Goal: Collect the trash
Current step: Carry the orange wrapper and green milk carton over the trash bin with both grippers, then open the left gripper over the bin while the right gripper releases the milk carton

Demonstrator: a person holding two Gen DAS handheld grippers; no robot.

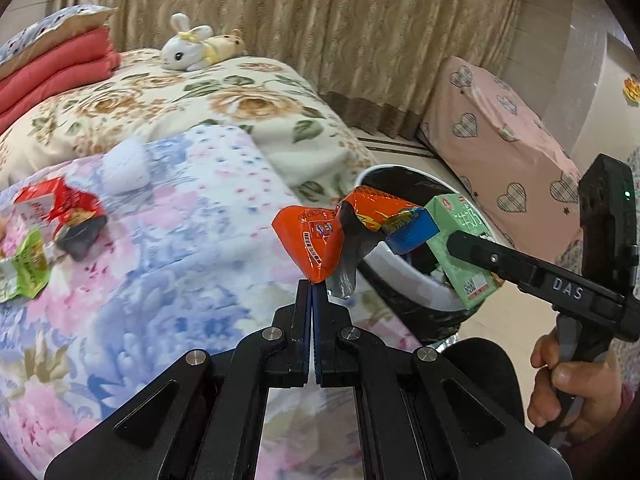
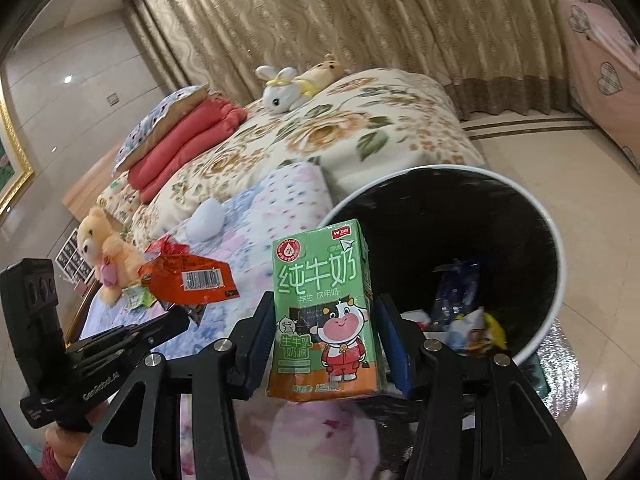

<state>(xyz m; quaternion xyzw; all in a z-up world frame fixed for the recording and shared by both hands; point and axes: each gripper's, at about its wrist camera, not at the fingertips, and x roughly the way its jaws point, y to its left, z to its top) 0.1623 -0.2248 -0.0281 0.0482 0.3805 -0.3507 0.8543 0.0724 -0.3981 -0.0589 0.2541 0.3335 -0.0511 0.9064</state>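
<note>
L hand-held gripper (image 1: 311, 286) has its fingers pressed together on the bottom tip of an orange snack wrapper (image 1: 310, 246); the wrapper stands up from the pinch and leans twd the bin, its crumpled far end w/ a blue patch hanging over the near rim. R hand-held gripper (image 2: 322, 314) is clamped on a green milk carton (image 2: 322, 308), one blue pad on each side, carton upright, label facing the camera. In the left wrist view the carton sits over the bin mouth, just beside the wrapper's blue end; can't tell if they touch.

Trash bin (image 2: 558, 240) is round, white rim, dark liner, standing on the tiled floor (image 2: 540, 152) right against the bed (image 1: 168, 232) edge. It already holds wrappers in the bottom, plenty of open space above them.

On the pastel floral quilt, well apart from both grippers twd the left: a red snack bag (image 1: 60, 210) next to a dark crumpled piece, a green packet (image 1: 24, 268) just below it, and a white tissue wad (image 1: 124, 170) further back. Open quilt lies btwn that pile and the L gripper.

Far end of the bed: a plush rabbit (image 1: 188, 46) and folded red blanket (image 1: 52, 68). A teddy bear (image 2: 102, 248) sits at the bed's left edge in the right wrist view.
</note>
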